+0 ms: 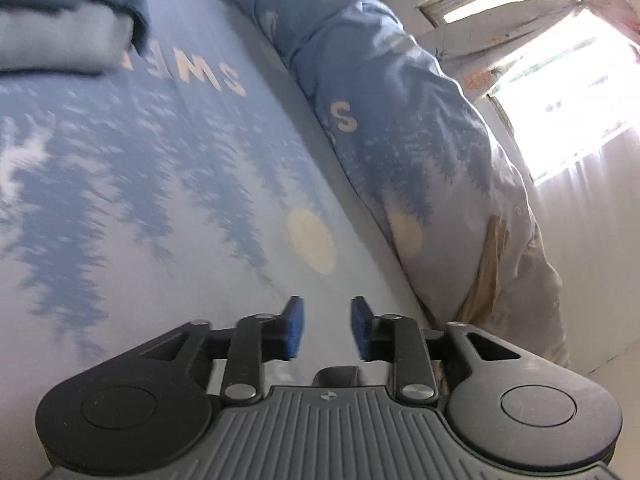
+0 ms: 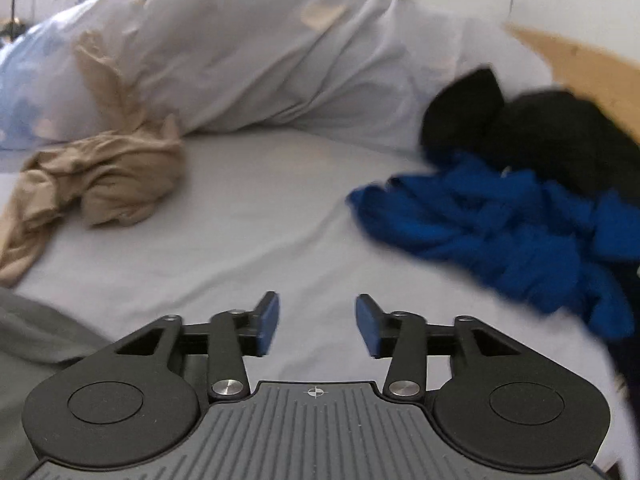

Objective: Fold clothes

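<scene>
In the right wrist view a crumpled bright blue garment (image 2: pixel 492 232) lies on the pale bed sheet (image 2: pixel 248 224) at the right, against a black garment (image 2: pixel 532 128). A bunched beige garment (image 2: pixel 100 180) lies at the left, and a grey cloth (image 2: pixel 36 332) shows at the lower left. My right gripper (image 2: pixel 317 324) hovers over bare sheet between them, open, nothing between its blue pads. In the left wrist view folded clothes (image 1: pixel 68 16), teal over pale blue, rest on the tree-printed sheet (image 1: pixel 140 184) at the top left. My left gripper (image 1: pixel 327 328) is open over that sheet and holds nothing.
A rolled duvet (image 1: pixel 400 120) with the same blue print runs along the wall side of the bed; it appears white (image 2: pixel 280 52) in the right wrist view. A bright window (image 1: pixel 568 92) with a curtain is beyond it. A wooden board (image 2: pixel 580 68) stands behind the black garment.
</scene>
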